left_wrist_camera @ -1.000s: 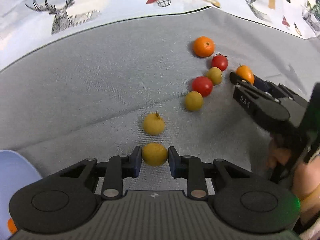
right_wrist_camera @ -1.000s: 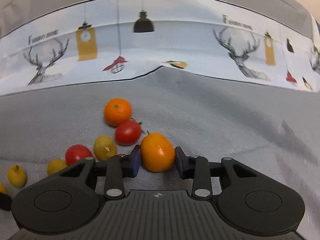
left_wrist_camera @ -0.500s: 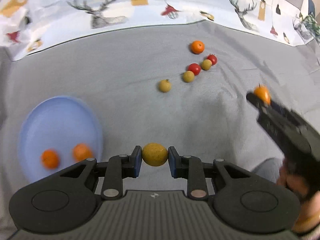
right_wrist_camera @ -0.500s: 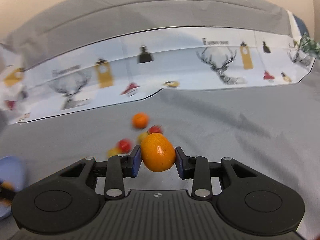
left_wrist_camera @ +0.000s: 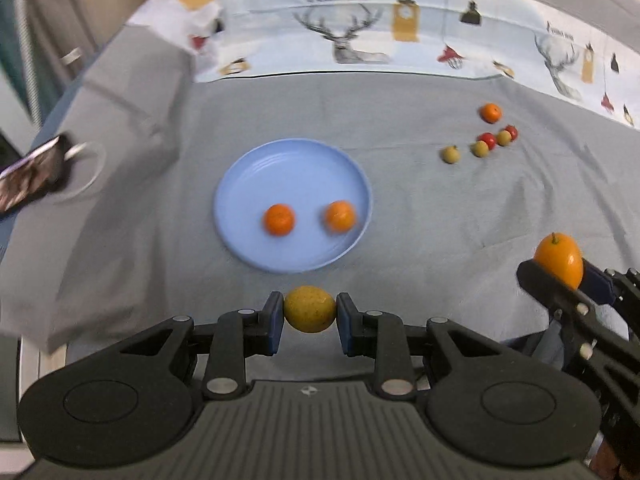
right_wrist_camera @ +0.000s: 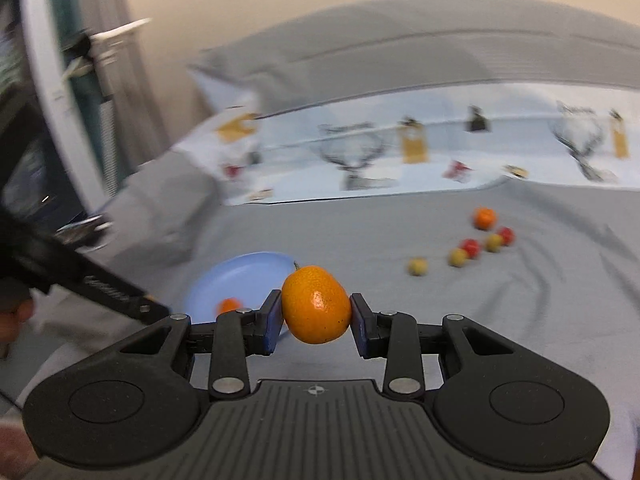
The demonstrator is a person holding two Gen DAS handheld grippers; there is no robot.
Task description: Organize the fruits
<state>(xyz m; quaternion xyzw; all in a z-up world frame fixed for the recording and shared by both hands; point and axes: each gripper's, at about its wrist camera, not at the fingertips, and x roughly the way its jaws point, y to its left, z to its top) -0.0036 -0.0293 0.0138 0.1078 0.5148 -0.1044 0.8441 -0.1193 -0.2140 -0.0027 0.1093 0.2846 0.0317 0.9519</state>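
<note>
Now left claw (left_wrist_camera: 310,316) clamps a yellow fruit (left_wrist_camera: 310,309) near the blue plate (left_wrist_camera: 256,168); right claw (right_wrist_camera: 316,320) grips an orange fruit (right_wrist_camera: 316,304).

The yellow fruit (left_wrist_camera: 310,309), lifted from the grey cloth (left_wrist_camera: 420,216) a second ago beside its neighbours, has been carried by the left gripper (left_wrist_camera: 309,322) to just short of the blue plate's (left_wrist_camera: 288,160) near rim. The orange fruit (right_wrist_camera: 316,305) has likewise been raised by the right gripper (right_wrist_camera: 317,322) and swung left, well apart from the remaining cluster (right_wrist_camera: 476,242). The plate, formerly only at the edge of the left wrist view, is now seen whole with two oranges (left_wrist_camera: 279,219) on it.
</note>
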